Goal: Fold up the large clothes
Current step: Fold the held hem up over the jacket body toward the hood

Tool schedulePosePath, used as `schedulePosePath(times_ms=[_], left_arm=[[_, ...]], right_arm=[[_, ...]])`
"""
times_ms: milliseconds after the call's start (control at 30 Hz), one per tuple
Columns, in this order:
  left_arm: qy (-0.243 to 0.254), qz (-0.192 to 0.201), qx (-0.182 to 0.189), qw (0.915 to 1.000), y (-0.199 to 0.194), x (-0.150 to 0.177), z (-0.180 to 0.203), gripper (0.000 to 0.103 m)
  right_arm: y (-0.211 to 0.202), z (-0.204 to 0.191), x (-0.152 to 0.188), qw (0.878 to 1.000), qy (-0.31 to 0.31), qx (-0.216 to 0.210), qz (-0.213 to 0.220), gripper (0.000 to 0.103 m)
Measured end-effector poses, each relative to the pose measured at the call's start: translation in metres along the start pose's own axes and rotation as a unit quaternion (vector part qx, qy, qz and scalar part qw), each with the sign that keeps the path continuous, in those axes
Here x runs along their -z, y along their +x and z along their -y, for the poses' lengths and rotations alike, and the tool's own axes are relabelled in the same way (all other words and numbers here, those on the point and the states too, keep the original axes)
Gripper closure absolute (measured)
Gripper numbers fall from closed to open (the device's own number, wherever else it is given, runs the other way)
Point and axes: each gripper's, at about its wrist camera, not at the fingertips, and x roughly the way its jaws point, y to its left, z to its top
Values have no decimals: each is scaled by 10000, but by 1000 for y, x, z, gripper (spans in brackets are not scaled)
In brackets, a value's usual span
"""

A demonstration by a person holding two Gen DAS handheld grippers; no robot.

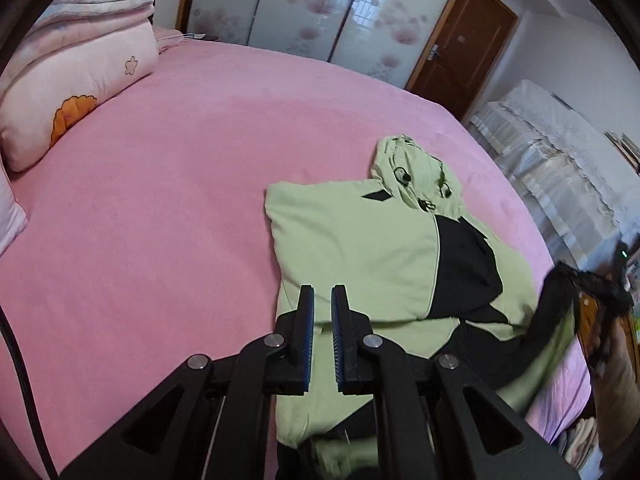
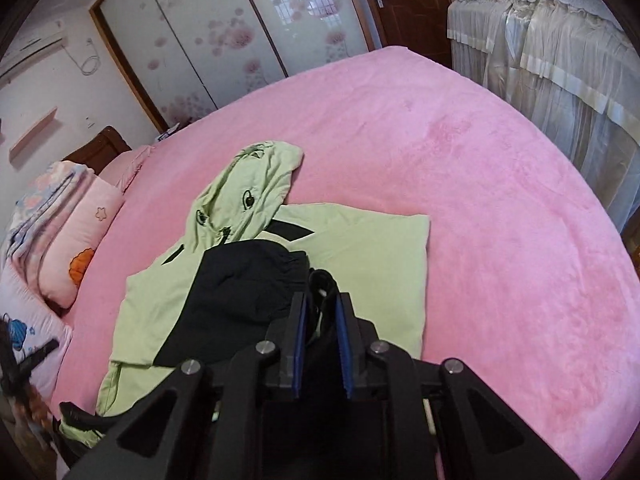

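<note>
A light green hooded jacket (image 1: 352, 248) with black panels lies on the pink bed (image 1: 160, 220), its hood (image 1: 412, 172) pointing away from me. My left gripper (image 1: 322, 292) is shut, with green cloth from the jacket's near edge in the narrow slot between its pads. In the right wrist view the jacket (image 2: 380, 248) spreads out below my right gripper (image 2: 322, 300), which is shut on a bunch of the jacket's black fabric (image 2: 320, 284). The right gripper (image 1: 596, 304) also shows blurred at the left view's right edge, with black cloth stretched towards it.
Folded pink quilts and pillows (image 1: 76, 80) are stacked at the bed's head. Sliding floral wardrobe doors (image 1: 320, 4) and a brown door (image 1: 460, 48) stand beyond the bed. Lace-covered furniture (image 1: 560, 160) lines the far side. A black cable (image 1: 16, 360) hangs at the left edge.
</note>
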Motion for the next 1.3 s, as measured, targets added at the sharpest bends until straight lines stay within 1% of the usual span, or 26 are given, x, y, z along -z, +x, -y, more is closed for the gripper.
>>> schedulePosePath(times_ms=[33,67,133,233,300,367,433,467,533,600,667,767,800,833,867,900,1033,1167,1300], left_arm=[[14,3,68,10000,1,5,-5,95],[6,-43,108,9999,1,11,-11,95],[-51,-268,218,9994,8,19,-22,91],[12,-745,391,9965,31,34,-32,89],[59,-1086,626,9921,45,47,-37,88],[142,-1293,784,9884,51,60,-38,88],[265,-1415,885,9856,53,70,-34,86],[344,-1410,914,9852,53,75,-32,85],[472,-1322,966,9854,50,82,-27,76],[474,-1281,1008,9855,49,84,-25,74],[421,-1295,992,9857,51,85,-26,73],[313,-1237,897,9878,47,83,-29,68],[283,-1235,854,9883,47,84,-30,57],[233,-1232,772,9891,47,84,-32,43],[186,-1210,668,9902,47,86,-34,39],[162,-1200,648,9905,48,88,-35,38],[103,-1301,839,9879,54,94,-34,39],[323,-1229,753,9890,61,93,-22,49],[420,-1313,676,9881,70,92,-17,50]], right_arm=[[7,1,-3,10000,17,85,14,102],[14,2,-6,9998,16,206,37,102],[31,10,-8,9994,160,290,-122,102],[54,14,-2,9975,51,601,-378,102],[60,16,4,9968,42,617,-503,100],[58,14,12,9967,-37,611,-526,100],[53,12,17,9970,-135,566,-515,99],[51,11,20,9972,-153,534,-503,98],[46,11,23,9978,-153,442,-475,96],[43,12,26,9981,-160,389,-452,95],[39,11,29,9983,-193,394,-384,93],[33,13,33,9988,-154,333,-332,85],[31,14,35,9989,-121,310,-335,83],[30,15,36,9989,-116,297,-333,82],[29,15,37,9989,-144,289,-337,82],[28,15,39,9988,-179,317,-338,82],[28,17,43,9981,-245,425,-367,82],[30,21,45,9981,-165,409,-430,82],[31,19,48,9975,-287,454,-463,83]])
